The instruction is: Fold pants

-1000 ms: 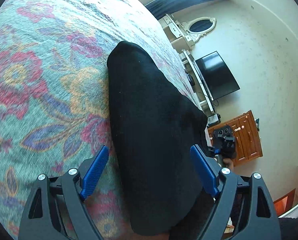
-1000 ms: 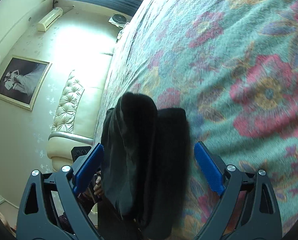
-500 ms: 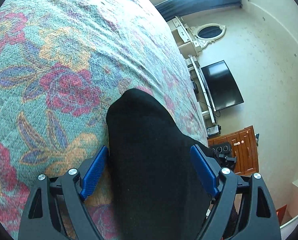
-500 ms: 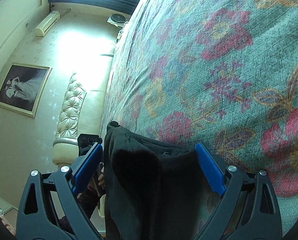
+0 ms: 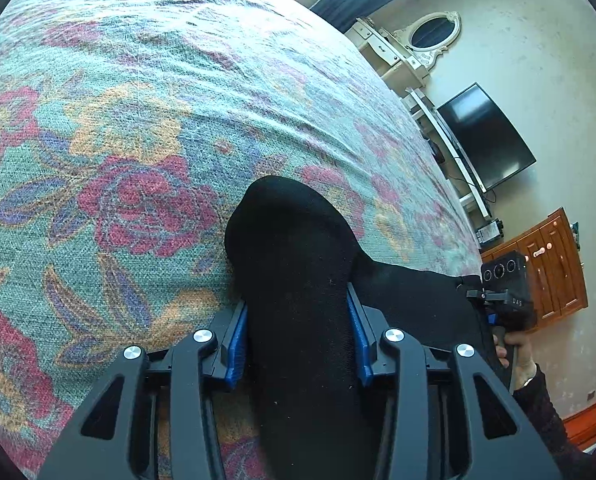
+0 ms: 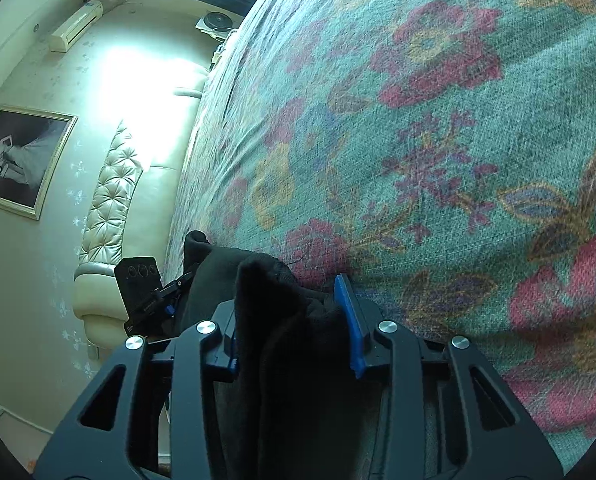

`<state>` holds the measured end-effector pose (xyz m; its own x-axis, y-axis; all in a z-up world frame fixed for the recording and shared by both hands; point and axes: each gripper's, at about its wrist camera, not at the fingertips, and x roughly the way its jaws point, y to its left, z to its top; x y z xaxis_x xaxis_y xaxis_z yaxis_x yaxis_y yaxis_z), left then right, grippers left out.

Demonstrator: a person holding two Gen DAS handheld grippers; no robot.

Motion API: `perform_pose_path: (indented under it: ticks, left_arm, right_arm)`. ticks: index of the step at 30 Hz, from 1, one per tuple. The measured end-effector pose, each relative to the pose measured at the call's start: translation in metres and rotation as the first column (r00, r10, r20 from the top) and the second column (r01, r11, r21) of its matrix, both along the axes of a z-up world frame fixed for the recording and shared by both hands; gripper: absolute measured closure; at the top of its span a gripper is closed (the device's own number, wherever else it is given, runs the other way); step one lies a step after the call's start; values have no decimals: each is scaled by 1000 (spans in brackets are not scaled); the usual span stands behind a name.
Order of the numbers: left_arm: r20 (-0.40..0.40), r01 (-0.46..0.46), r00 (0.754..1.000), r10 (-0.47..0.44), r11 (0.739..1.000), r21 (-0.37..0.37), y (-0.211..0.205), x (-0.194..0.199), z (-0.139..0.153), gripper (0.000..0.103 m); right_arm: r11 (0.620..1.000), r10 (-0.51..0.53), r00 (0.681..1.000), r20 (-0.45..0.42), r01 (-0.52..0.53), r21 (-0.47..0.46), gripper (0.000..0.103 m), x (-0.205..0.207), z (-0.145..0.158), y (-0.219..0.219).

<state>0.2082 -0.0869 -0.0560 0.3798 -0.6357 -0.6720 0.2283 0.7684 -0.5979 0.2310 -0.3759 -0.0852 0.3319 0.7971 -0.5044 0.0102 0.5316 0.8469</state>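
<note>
The black pants lie on the floral bedspread near its edge. My left gripper is shut on one end of the pants, blue pads pressed against the thick fabric. My right gripper is shut on the other end of the pants, which bunch up between its blue pads. The right gripper's body and the hand holding it show at the right of the left wrist view. The left gripper's body shows at the left of the right wrist view.
The bedspread spreads out ahead of both grippers. Beyond the bed stand a TV, a wooden cabinet and a white dresser with an oval mirror. A tufted headboard and a framed picture are on the other side.
Both grippers have gone from wide open to shut on the ends of the pants. Both have slid back toward the bed's near edge, so less of the pants shows ahead.
</note>
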Motion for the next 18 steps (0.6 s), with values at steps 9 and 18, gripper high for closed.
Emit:
perform_pose_path:
  ticks: [9, 18]
  left_arm:
    - [20, -6, 1000, 5, 1000, 19, -3, 4, 3, 62]
    - [80, -28, 997, 22, 996, 84, -9, -2, 14, 65]
  right_arm:
    - [1000, -20, 1000, 17, 20, 19, 68, -7, -5, -7]
    - [999, -36, 999, 40, 36, 18, 68, -14, -2, -7]
